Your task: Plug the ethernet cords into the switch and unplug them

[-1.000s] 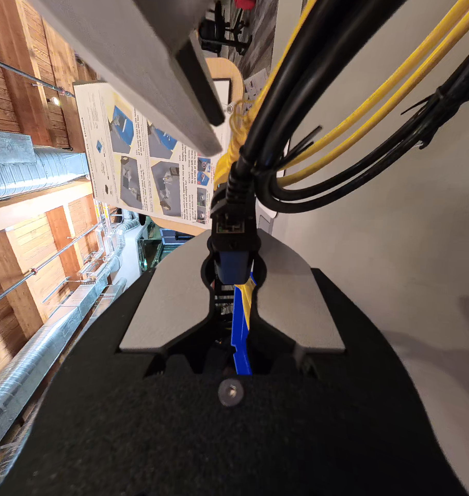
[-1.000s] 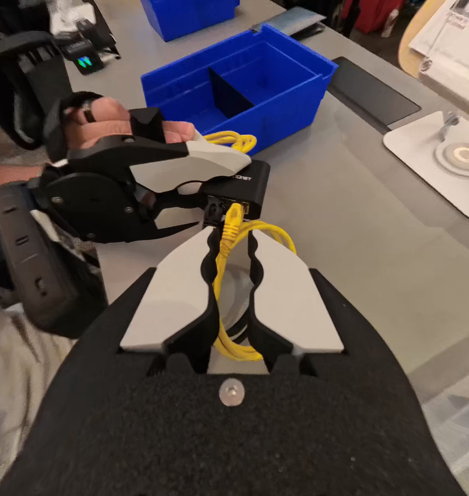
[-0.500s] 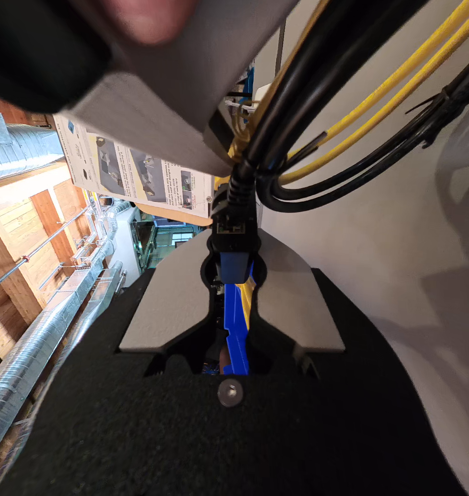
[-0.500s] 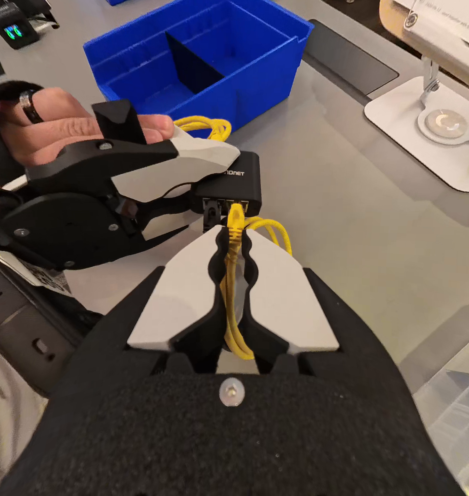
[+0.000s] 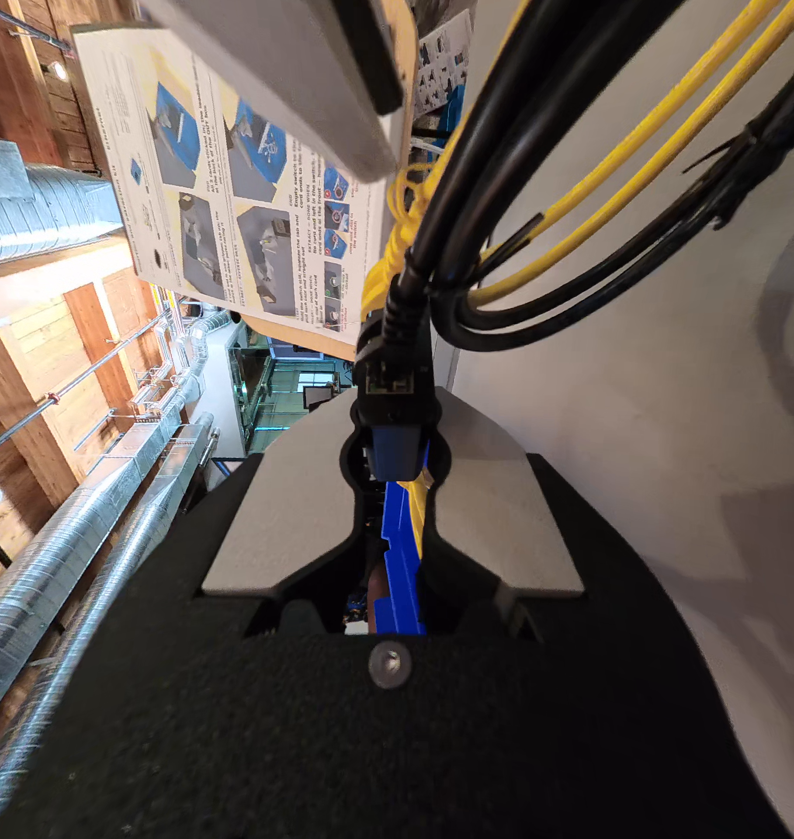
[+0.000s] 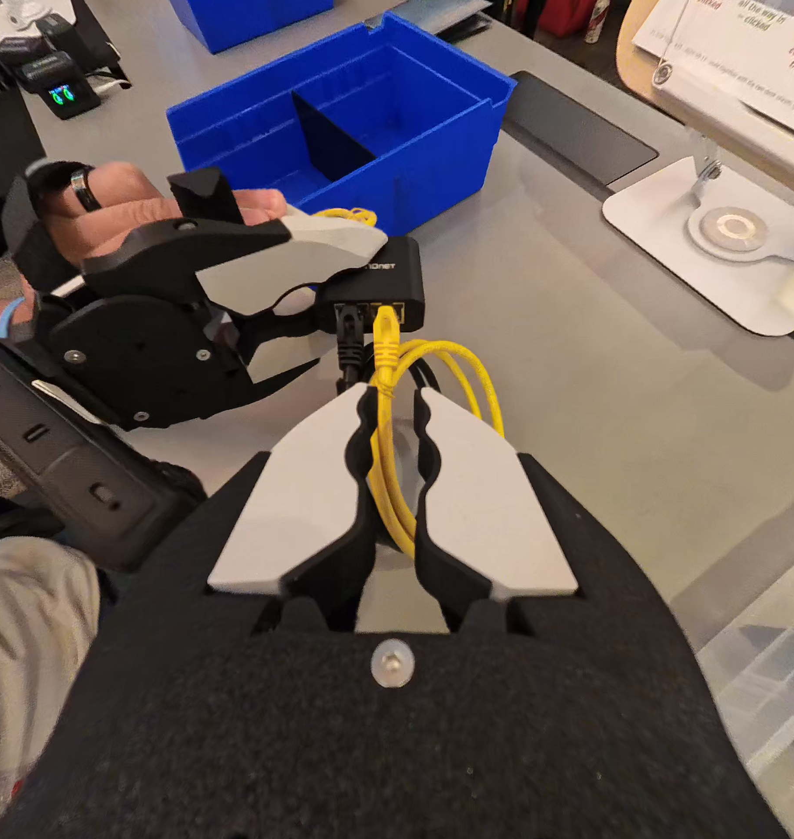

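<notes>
- Even indoor light, fairly bright – soft shadows fall on the grey table (image 6: 590, 363).
- Wide-angle bending at the edges – the ducts (image 5: 68, 522) curve.
- Near edges slightly blurred.

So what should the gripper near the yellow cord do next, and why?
Probably close the right gripper on the yellow cord. The cord lies between open fingers with a gap on the right, its plug sits in the switch, and the left gripper clamps the switch.

blue divided bin (image 6: 340, 118) | white stand base (image 6: 722, 236) | instruction sheet (image 5: 231, 181) | silver ducts (image 5: 68, 522)
</notes>
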The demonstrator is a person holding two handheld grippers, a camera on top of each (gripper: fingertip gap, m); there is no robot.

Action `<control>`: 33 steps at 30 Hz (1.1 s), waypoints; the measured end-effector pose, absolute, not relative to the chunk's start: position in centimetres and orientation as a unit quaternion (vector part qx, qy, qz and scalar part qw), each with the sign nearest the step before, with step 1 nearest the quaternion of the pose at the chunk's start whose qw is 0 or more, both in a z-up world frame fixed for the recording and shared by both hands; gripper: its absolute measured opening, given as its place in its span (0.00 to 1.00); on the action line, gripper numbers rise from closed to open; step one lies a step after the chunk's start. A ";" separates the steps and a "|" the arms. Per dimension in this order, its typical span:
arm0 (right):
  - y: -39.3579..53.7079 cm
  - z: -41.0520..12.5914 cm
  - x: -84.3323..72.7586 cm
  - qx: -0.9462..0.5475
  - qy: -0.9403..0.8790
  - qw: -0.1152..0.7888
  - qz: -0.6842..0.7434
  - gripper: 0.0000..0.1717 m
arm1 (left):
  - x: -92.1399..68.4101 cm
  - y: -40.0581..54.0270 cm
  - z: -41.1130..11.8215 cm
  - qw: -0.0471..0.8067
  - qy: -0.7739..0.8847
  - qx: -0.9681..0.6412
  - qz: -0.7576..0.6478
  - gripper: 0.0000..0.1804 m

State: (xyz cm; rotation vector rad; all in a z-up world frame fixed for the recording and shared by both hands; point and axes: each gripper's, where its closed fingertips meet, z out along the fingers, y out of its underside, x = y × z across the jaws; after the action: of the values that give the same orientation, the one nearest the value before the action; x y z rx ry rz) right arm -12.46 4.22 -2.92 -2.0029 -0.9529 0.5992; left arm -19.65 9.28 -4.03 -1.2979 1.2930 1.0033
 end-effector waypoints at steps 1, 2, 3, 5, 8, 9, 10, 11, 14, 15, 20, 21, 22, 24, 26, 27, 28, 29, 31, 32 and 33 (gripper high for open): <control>4.3 -2.8 -12.5 -0.794 -0.375 0.413 0.243 0.09 | -19.7 9.3 -3.9 0.504 0.534 -0.538 0.414 0.13; 4.4 -2.7 -12.7 -0.791 -0.374 0.415 0.249 0.09 | -19.7 9.2 -3.7 0.506 0.533 -0.535 0.417 0.13; 4.4 -2.6 -12.8 -0.792 -0.372 0.413 0.255 0.10 | -19.7 9.2 -3.6 0.507 0.534 -0.531 0.420 0.13; 4.5 -2.7 -13.2 -0.793 -0.372 0.408 0.260 0.12 | -19.6 8.9 -3.5 0.507 0.536 -0.523 0.426 0.13; 4.4 -3.1 -13.9 -0.794 -0.379 0.393 0.268 0.12 | -19.1 8.6 -3.5 0.511 0.539 -0.517 0.425 0.13; 4.5 -3.2 -13.9 -0.796 -0.378 0.391 0.265 0.11 | -19.1 8.6 -3.5 0.510 0.539 -0.517 0.427 0.13; 4.5 -3.2 -14.0 -0.796 -0.379 0.389 0.266 0.09 | -19.1 8.5 -3.4 0.511 0.538 -0.515 0.429 0.13; 4.5 -3.2 -14.0 -0.797 -0.380 0.386 0.268 0.09 | -19.2 8.6 -3.3 0.515 0.537 -0.511 0.431 0.13; 4.3 -3.3 -14.3 -0.796 -0.387 0.383 0.263 0.06 | -19.2 8.6 -3.3 0.510 0.538 -0.511 0.434 0.13; 4.4 -3.4 -14.2 -0.799 -0.389 0.382 0.255 0.06 | -19.2 8.6 -3.4 0.511 0.538 -0.509 0.436 0.13; 4.2 -4.2 -14.2 -0.808 -0.403 0.360 0.234 0.06 | -19.1 8.5 -3.7 0.513 0.545 -0.488 0.449 0.13; 4.2 -4.4 -14.1 -0.810 -0.401 0.356 0.237 0.07 | -19.0 8.6 -3.8 0.510 0.547 -0.489 0.449 0.13; 4.4 -4.6 -14.0 -0.812 -0.400 0.353 0.237 0.08 | -19.0 8.6 -3.9 0.509 0.550 -0.488 0.448 0.13; 4.8 -4.4 -13.2 -0.816 -0.396 0.351 0.234 0.19 | -18.6 8.3 -3.8 0.517 0.549 -0.491 0.436 0.13; 4.6 -3.7 -13.1 -0.811 -0.390 0.344 0.270 0.19 | -18.3 8.2 -3.4 0.525 0.546 -0.496 0.424 0.13; 4.4 -3.6 -13.0 -0.809 -0.390 0.339 0.280 0.19 | -18.2 8.1 -3.2 0.530 0.547 -0.490 0.425 0.13; 4.2 -3.6 -12.9 -0.809 -0.393 0.333 0.281 0.19 | -18.2 8.0 -3.1 0.530 0.546 -0.486 0.430 0.13; 4.0 -3.8 -12.7 -0.812 -0.400 0.324 0.276 0.18 | -18.2 8.0 -3.2 0.528 0.546 -0.486 0.433 0.13; 3.6 -4.4 -12.7 -0.813 -0.415 0.311 0.264 0.14 | -18.0 8.0 -3.5 0.526 0.552 -0.478 0.436 0.13; 3.3 -4.5 -12.8 -0.812 -0.421 0.305 0.266 0.10 | -17.9 8.0 -3.6 0.524 0.554 -0.474 0.439 0.13; 3.1 -4.7 -13.0 -0.810 -0.428 0.300 0.266 0.06 | -17.9 8.0 -3.7 0.523 0.554 -0.472 0.443 0.13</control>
State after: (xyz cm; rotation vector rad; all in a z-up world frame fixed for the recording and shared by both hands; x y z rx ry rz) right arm -12.98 3.06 -4.69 -2.1501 -1.1346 0.7050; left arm -17.92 8.00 -3.65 -1.1310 1.3267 1.0595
